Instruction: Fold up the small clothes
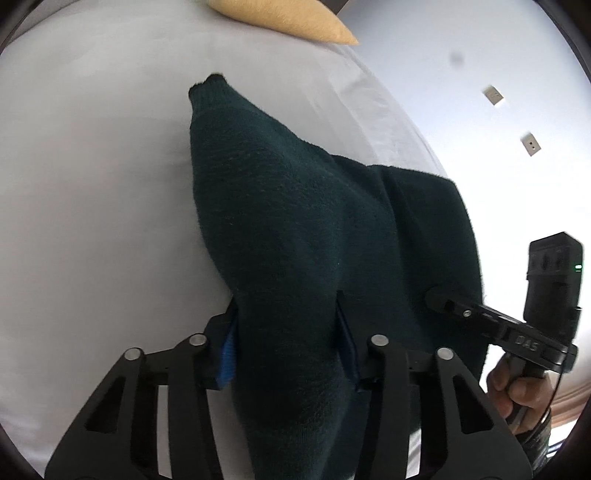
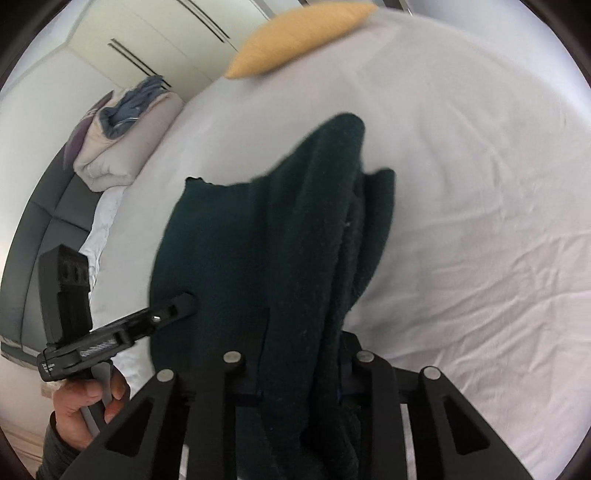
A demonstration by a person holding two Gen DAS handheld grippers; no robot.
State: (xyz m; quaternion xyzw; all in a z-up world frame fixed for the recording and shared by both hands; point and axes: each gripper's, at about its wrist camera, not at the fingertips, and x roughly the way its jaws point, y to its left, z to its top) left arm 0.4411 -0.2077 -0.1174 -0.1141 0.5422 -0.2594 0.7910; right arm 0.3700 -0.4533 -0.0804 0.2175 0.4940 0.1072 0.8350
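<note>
A dark green knit sweater (image 1: 295,221) hangs above a white bed sheet (image 1: 92,184), held up by both grippers. My left gripper (image 1: 288,332) is shut on a thick fold of it, with the cloth bulging between the blue pads (image 1: 227,354). A sleeve with a ribbed cuff (image 1: 207,86) trails away onto the sheet. My right gripper (image 2: 295,362) is shut on another bunch of the sweater (image 2: 277,240), and its fingertips are hidden by the cloth. Each gripper shows in the other's view, the right one (image 1: 436,299) and the left one (image 2: 184,301), with its tip in the fabric.
A yellow pillow (image 1: 288,18) lies at the far end of the bed, also in the right wrist view (image 2: 295,37). A pile of bedding (image 2: 122,140) sits on a grey bench (image 2: 44,221) at the bed's left side. White wardrobe doors (image 2: 147,33) stand behind.
</note>
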